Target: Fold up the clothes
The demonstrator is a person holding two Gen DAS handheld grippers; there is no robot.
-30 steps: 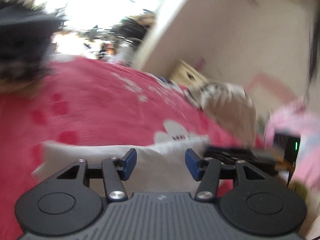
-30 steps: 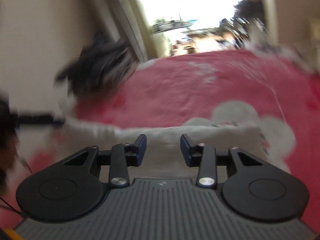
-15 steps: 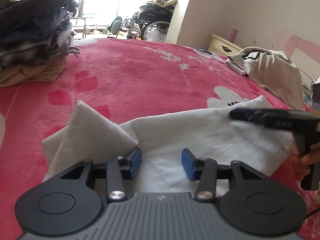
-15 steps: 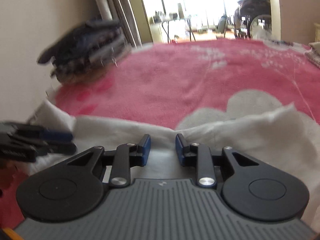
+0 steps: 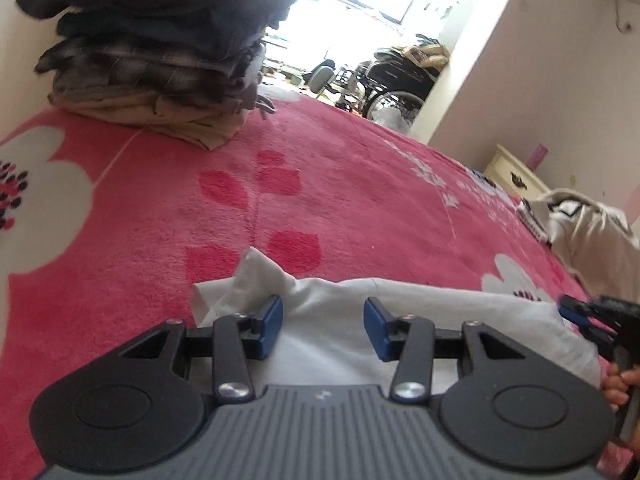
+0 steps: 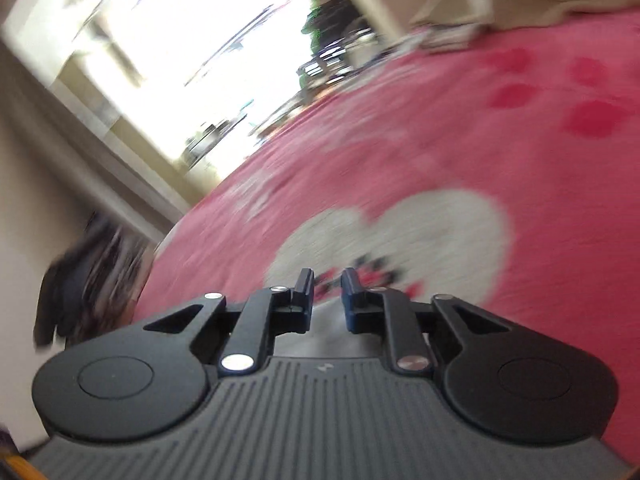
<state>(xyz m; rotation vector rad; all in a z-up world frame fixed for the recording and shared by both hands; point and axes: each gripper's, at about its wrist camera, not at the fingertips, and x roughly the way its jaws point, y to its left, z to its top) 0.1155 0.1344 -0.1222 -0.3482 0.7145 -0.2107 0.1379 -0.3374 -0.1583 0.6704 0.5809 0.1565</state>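
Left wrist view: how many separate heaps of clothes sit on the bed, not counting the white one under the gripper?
2: a folded stack at far left and a loose beige heap at right. More may lie out of view.

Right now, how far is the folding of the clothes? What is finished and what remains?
Done: a stack of folded clothes sits at the far corner of the red blanket. In hand: a white garment lies bunched in front of the left gripper, whose jaws are open over it; nothing is gripped. The right gripper is also open. Left: this garment, plus a beige one in a heap at the right.
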